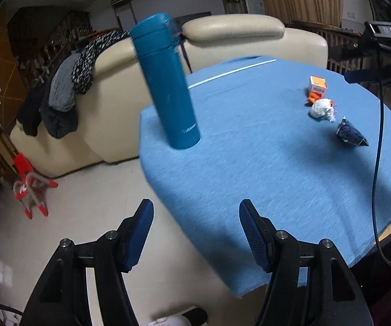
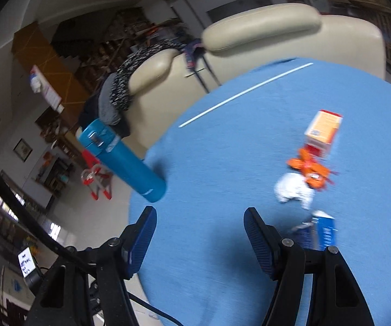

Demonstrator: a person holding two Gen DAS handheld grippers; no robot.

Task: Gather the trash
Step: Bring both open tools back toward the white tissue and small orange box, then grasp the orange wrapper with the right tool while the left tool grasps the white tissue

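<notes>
I am viewing a round table under a blue cloth [image 1: 250, 163], where the trash is lying together: a small orange and white carton [image 1: 317, 84], an orange crumpled wrapper [image 2: 308, 167], a white crumpled paper ball [image 1: 322, 109] and a dark blue foil packet [image 1: 350, 133]. A tall teal insulated bottle [image 1: 165, 81] is standing near the table's edge. The left gripper [image 1: 196, 233] and right gripper [image 2: 201, 240] are both hovering with fingers spread, gripping nothing.

Both wrist cameras look down and forward from the near edge of the blue-clothed surface [image 1: 250, 163]. They share the teal flask [image 1: 165, 81] at left, the far sofa [image 1: 233, 27], and the trash at right, nearer in the right view.
</notes>
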